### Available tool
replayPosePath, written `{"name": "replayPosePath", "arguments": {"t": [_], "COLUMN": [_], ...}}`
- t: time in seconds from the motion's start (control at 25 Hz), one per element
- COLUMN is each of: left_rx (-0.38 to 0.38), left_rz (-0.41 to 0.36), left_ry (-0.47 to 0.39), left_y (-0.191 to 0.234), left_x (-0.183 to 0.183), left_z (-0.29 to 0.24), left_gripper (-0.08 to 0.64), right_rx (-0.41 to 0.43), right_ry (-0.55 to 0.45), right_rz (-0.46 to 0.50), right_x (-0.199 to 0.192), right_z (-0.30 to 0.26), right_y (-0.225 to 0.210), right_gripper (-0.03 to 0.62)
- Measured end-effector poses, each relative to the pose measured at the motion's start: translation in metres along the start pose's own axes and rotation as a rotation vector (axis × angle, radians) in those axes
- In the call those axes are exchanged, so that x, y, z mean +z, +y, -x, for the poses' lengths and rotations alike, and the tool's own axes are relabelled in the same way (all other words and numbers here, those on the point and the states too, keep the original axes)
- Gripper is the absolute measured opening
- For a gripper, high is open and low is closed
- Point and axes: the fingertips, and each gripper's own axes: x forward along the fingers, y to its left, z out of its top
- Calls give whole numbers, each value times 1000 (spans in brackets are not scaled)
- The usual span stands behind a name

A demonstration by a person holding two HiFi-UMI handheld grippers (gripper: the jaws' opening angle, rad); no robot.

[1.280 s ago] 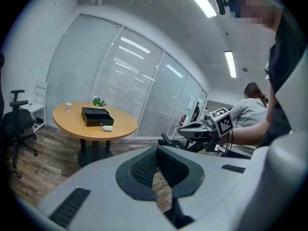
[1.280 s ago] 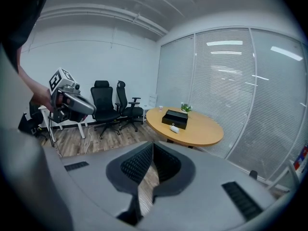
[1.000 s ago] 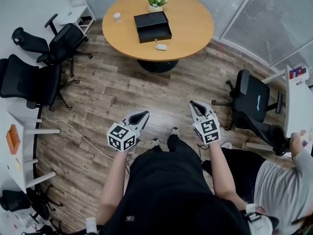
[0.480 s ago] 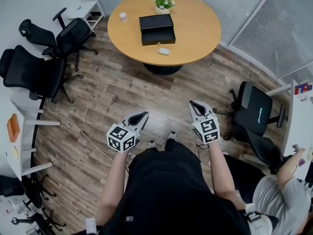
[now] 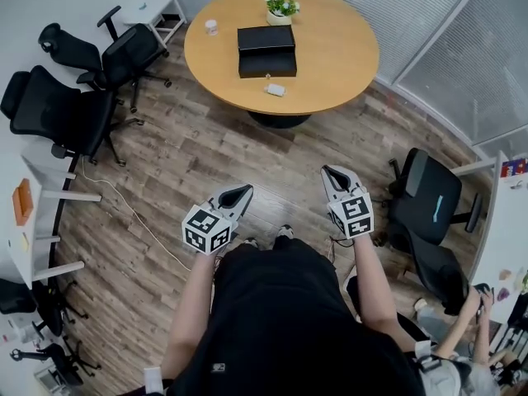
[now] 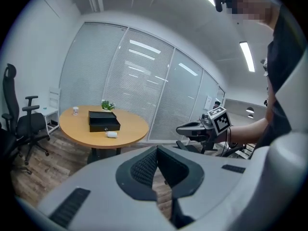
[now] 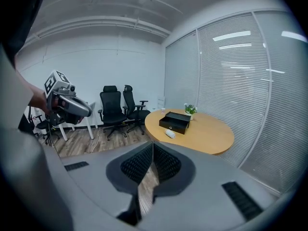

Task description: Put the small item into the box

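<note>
The person stands well back from the round table (image 5: 338,52), holding both grippers out over the wood floor. The left gripper (image 5: 240,192) and the right gripper (image 5: 333,174) each have their jaws pressed together with nothing between them. The small white item (image 5: 275,90) lies on the tabletop just in front of the black box (image 5: 266,50), far from either gripper.

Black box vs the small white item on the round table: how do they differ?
Colour: the box is black, the small item white.
Size: the box is far larger than the small item.
Shape: the box is rectangular, the small item rounded.
Place: the box sits toward the middle, the small item nearer the rim, apart from the box.
Both rest on the round table.
</note>
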Motion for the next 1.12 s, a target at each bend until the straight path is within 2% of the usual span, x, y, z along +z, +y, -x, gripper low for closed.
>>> {"name": "replayPosePath", "arguments": {"t": [0.6, 1.12], "left_rx": [14, -28], "left_rz": [13, 36], "left_ry": [-8, -18], "left_y": [8, 68], "left_x": [12, 36], "left_z": [-33, -57], "left_gripper": [6, 6], "right_rx": [29, 7], "right_ry": [10, 63], "right_rz": [2, 29], "right_x": [-6, 17], "right_z": [-14, -61], "right_y": [-27, -42], "right_gripper": [6, 6]}}
